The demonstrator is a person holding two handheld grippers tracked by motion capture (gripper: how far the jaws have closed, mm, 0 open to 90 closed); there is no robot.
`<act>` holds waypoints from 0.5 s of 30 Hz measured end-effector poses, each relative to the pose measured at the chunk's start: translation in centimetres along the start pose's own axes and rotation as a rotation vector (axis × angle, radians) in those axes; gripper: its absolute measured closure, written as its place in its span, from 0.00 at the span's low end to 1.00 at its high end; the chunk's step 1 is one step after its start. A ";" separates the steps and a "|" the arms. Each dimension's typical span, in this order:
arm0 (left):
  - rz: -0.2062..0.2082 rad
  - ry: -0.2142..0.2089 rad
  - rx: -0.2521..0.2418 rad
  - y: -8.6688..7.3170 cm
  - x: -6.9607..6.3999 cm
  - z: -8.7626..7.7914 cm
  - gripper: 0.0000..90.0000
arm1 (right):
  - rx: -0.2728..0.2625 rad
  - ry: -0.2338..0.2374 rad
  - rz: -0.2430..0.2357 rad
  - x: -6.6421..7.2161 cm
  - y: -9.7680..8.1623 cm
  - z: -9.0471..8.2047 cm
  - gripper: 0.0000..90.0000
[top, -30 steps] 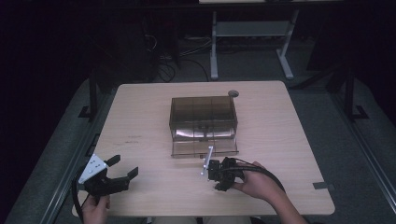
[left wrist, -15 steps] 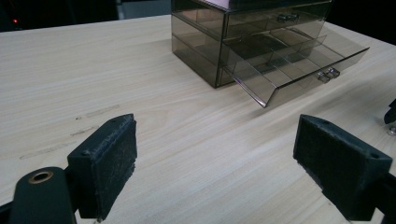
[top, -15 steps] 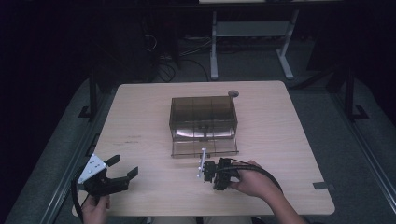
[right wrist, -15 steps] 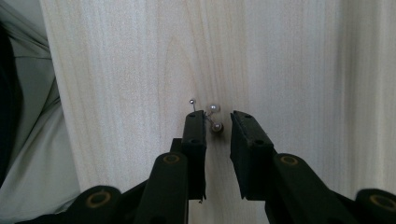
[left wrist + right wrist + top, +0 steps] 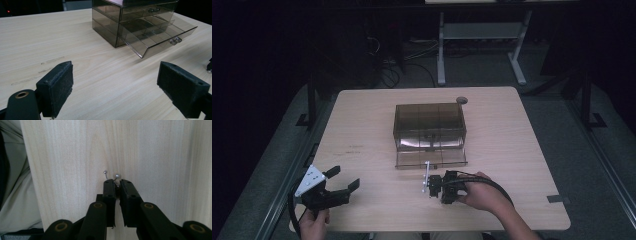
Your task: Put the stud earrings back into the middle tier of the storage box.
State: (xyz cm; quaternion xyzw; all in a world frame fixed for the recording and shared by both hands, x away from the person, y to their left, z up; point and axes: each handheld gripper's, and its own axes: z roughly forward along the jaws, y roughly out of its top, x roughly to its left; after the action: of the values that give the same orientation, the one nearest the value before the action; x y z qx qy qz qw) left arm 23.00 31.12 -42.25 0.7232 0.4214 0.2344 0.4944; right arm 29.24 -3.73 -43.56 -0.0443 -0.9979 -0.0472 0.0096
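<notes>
— Nearest the table's point(image 5: 362, 125) front edge?

— Left hand point(image 5: 314, 222) at the near left corner, holding the left gripper point(image 5: 344, 178). Jaws spread wide, nothing between them but bare wood in the left gripper view point(image 5: 117, 82).

— And to the right of it?

— Right hand point(image 5: 482, 192) around the right gripper point(image 5: 432, 186), low over the tabletop, well apart from the left one. Jaws pinched almost together in the right gripper view point(image 5: 117, 185), clamped on a small bent wire piece point(image 5: 115, 178) with a pearl-like bead and a smaller metal ball at its ends. Too small to name with any certainty. Tips of the wire poking out past the jaw ends, close above the wood; touching it or not, impossible to tell.

— Anything beside that?

— Pale grey fabric point(image 5: 15, 195) beyond the table edge, along the left of the right gripper view. A dark strip of tape point(image 5: 558, 198) at the near right edge of the table.

— Farther in?

— A smoky see-through drawer box point(image 5: 429, 120) mid-table, directly beyond the right gripper. Lower drawer point(image 5: 432, 159) pulled out toward the person, its front standing between the gripper and the box body. Divided into compartments, small metal handle on its front point(image 5: 160, 35). Upper drawer shut.

— And behind the box?

— A small round dark thing point(image 5: 461, 100) near the far edge, just beyond the box's back right corner. Past the table, a pale desk frame point(image 5: 482, 45) and loose cables point(image 5: 397, 65) on a dim floor.
</notes>
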 end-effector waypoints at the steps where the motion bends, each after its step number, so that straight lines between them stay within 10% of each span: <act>1: 0.000 -0.001 -0.001 0.0 0.0 0.0 0.14 | 0.011 -0.005 -0.007 0.0 0.1 0.0 0.94; 15: -0.002 -0.003 -0.002 0.0 0.0 0.0 0.14 | -0.015 0.008 0.013 -0.1 -0.7 -0.3 0.95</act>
State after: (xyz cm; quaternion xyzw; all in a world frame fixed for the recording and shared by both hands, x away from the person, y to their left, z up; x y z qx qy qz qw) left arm 23.01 31.12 -42.24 0.7227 0.4212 0.2332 0.4959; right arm 29.30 -4.47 -43.33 -0.0508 -0.9971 -0.0548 0.0137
